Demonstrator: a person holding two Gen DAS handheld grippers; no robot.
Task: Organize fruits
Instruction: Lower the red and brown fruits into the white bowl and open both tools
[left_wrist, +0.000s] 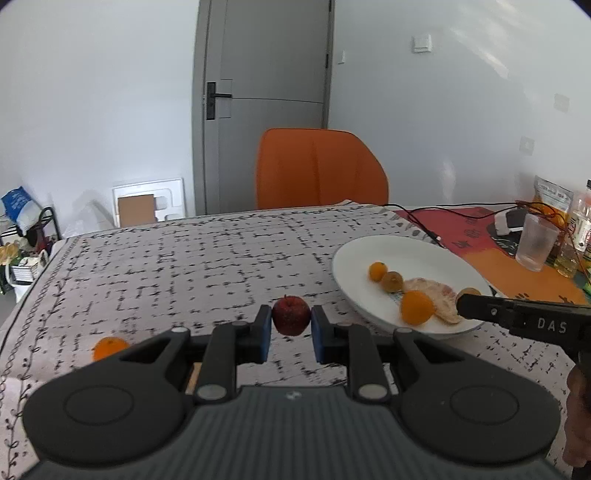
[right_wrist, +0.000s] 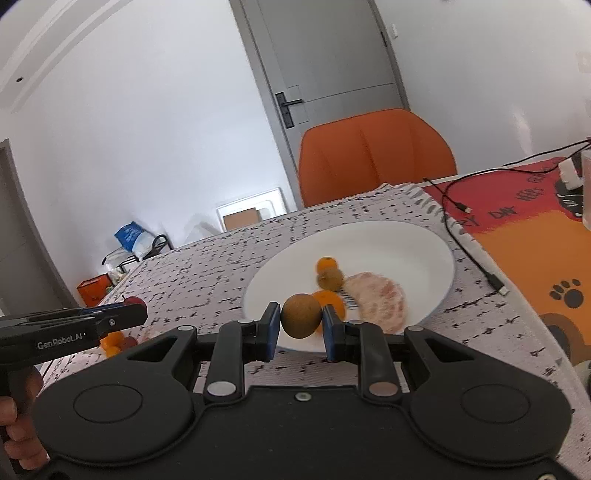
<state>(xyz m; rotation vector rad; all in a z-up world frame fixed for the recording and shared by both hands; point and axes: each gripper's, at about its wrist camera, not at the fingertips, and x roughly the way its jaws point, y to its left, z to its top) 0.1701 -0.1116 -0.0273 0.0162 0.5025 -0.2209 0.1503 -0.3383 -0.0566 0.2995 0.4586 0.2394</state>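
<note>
Slippage is what we fear most, since our left gripper (left_wrist: 291, 328) pinches a red fruit (left_wrist: 291, 315) above the tablecloth (left_wrist: 166, 266) and our right gripper (right_wrist: 301, 326) squeezes a brown fruit (right_wrist: 301, 315) over the white plate (right_wrist: 424, 251), both round and held only at their sides.

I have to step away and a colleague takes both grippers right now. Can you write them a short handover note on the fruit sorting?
Left gripper: shut on a small red fruit, held above the tablecloth, left of the white plate.
Right gripper: shut on a round brown fruit, at the near rim of the plate.
Done: the plate holds two small orange fruits, another brown fruit and a peeled citrus piece.
Left: put both held fruits down on the plate, probably. One more orange fruit lies on the cloth at the left; more may sit beside it, partly hidden.
</note>
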